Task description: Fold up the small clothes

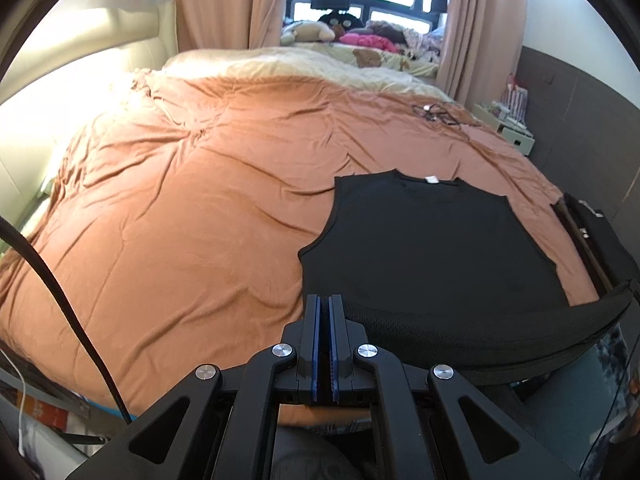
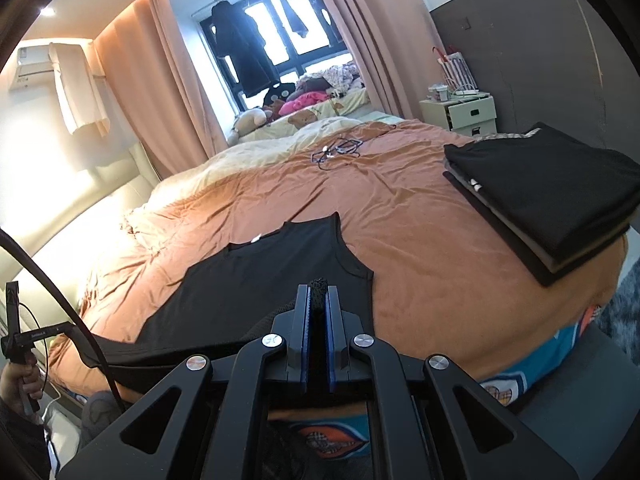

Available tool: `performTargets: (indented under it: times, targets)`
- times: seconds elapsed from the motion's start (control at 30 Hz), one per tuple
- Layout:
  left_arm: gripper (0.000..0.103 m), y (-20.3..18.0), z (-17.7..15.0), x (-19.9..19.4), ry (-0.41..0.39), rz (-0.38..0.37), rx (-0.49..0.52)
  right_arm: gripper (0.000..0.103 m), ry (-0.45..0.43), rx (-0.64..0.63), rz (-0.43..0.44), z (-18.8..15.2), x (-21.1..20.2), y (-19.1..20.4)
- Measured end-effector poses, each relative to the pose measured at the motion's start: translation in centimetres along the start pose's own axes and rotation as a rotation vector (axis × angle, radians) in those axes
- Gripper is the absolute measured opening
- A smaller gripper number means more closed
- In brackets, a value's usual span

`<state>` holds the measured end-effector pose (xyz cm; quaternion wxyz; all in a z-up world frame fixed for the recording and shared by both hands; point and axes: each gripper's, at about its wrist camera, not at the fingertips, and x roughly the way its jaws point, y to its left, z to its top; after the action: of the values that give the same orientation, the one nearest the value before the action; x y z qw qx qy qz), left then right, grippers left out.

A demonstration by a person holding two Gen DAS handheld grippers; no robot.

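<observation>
No readable text, label or number anywhere.

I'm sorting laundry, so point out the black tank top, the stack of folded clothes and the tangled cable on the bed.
black tank top (image 1: 424, 240): left wrist view, chest panel.
stack of folded clothes (image 2: 548, 188): right wrist view, top black garment.
tangled cable (image 2: 336, 149): right wrist view, knotted middle.

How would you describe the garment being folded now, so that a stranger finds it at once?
Look at the large bed with the orange-brown cover. Near its foot edge lies a black sleeveless top, spread flat, with a small white label at the neck. Unlike the folded stack of dark clothes to its right, it is unfolded.
</observation>
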<state>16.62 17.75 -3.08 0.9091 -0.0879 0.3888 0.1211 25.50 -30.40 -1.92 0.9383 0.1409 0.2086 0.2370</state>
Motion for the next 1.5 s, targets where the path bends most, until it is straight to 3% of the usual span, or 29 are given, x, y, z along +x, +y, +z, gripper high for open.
performTargets:
  times: [0.57,1.2,1.3,1.37,1.43,1.5]
  targets:
    - [0.004,0.2,7.0,9.4,0.112,0.036,0.044,0.003,0.077,0.023,-0.043,4.4,9.9,-0.3]
    - [0.006,1.3,11.6,18.6,0.176,0.032,0.036,0.005,0.142,-0.004,-0.15,8.1,18.2,1.3]
    - [0.007,1.3,11.9,19.2,0.184,0.082,0.038,0.012,0.175,-0.06,-0.264,8.4,19.1,2.6]
    - [0.016,1.6,11.9,19.0,0.189,0.063,0.023,0.029,0.18,-0.073,-0.266,8.2,18.9,3.2]
    - [0.04,1.6,11.6,18.6,0.19,0.044,0.026,0.072,0.168,-0.089,-0.264,7.9,18.2,3.8]
    - [0.051,1.1,11.2,18.3,0.186,0.055,0.062,0.077,0.148,-0.128,-0.281,7.5,17.3,4.3]
